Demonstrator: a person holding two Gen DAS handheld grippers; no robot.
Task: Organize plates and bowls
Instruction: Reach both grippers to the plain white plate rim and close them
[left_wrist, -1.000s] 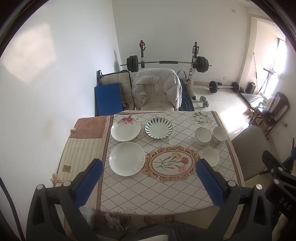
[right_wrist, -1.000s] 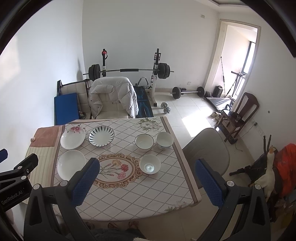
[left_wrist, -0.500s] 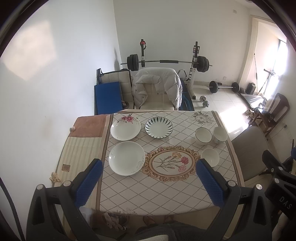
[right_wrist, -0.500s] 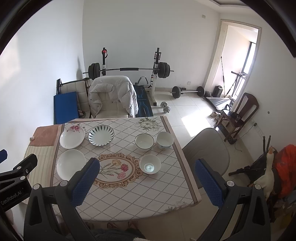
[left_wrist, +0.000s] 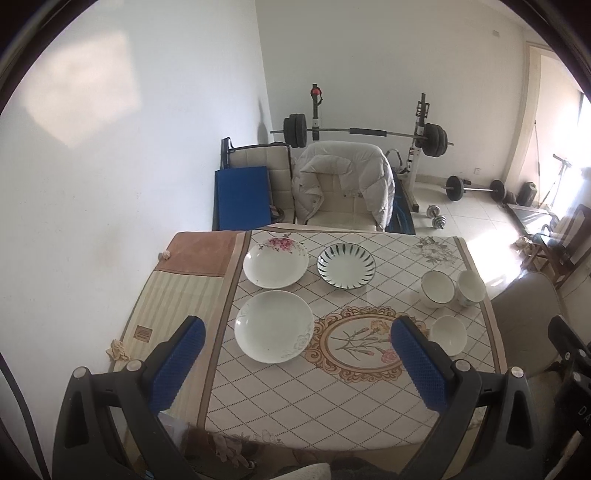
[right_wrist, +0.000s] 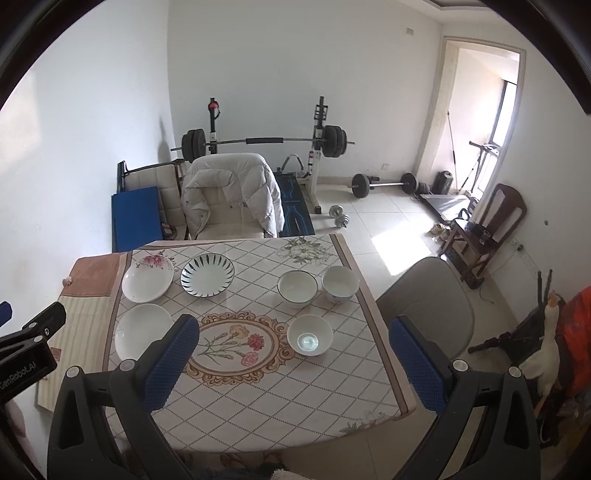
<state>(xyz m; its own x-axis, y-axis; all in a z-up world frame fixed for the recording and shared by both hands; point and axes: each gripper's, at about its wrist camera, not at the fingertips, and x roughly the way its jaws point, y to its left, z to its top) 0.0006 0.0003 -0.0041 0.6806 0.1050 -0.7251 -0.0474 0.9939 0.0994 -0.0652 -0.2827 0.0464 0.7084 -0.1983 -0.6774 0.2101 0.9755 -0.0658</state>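
While both blue-padded tools, left tool (left_wrist: 297, 363) and right tool (right_wrist: 295, 363), are hovering spread wide and empty, white ceramic plates (left_wrist: 274, 325) and bowls (right_wrist: 309, 335) are sitting ahead on the patterned worktop (right_wrist: 258, 402)

Left gripper (left_wrist: 297, 356) spread wide, empty, above table (left_wrist: 314, 406); three plates (left_wrist: 274, 325) left, three bowls (left_wrist: 447, 335) right.

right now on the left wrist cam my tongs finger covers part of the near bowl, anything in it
Observer: The right wrist view shows the near bowl whole. It is empty, with only a sheen at its bottom.
Operator: are the right tongs free
Observer: Yes, the right tongs are open and hold nothing.
Operator: lined up on that bowl or off to a side
Observer: Lined up. In that view the bowl lies ahead, about midway between the fingers.
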